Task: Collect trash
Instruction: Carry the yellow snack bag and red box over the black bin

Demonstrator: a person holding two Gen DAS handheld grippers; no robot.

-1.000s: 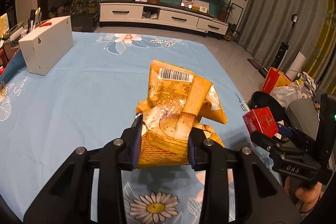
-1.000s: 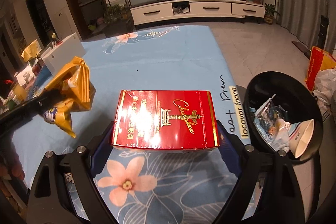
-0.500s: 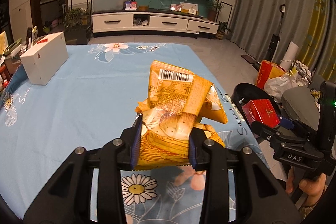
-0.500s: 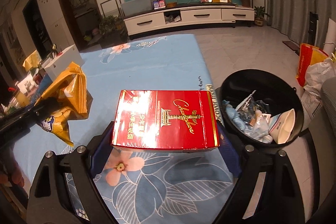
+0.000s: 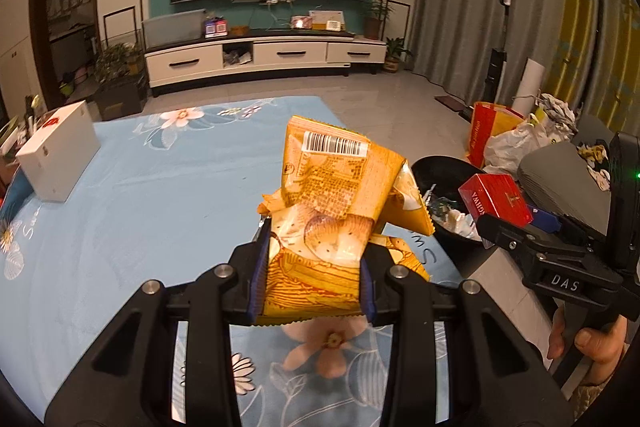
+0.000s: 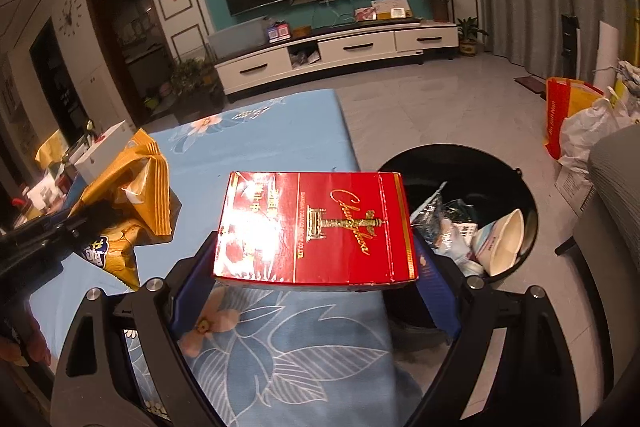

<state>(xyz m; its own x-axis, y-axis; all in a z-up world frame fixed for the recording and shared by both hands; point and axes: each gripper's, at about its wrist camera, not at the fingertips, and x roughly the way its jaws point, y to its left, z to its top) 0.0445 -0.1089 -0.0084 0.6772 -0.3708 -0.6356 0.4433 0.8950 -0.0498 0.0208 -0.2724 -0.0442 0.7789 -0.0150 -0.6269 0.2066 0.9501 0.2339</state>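
Both grippers have swung right toward the black bin (image 6: 460, 195), left gripper (image 5: 312, 275) clamped on the yellow snack bag (image 5: 332, 195), right gripper (image 6: 316, 267) clamped on the red box (image 6: 316, 227), so dropping looks close.

Both tools have gone up and across toward the black trash bin (image 6: 520, 187). From the right tool (image 6: 316, 267), the bin used to sit far off at 3 o'clock; now it is much closer, and the red box (image 6: 316, 227) hangs over the blue bench (image 6: 280, 131) edge with its right end at the bin's rim. From the left tool (image 5: 312, 279), the bin (image 5: 436, 167) now shows at 3 o'clock behind the yellow snack bag (image 5: 336, 195). More floor shows past the bench.
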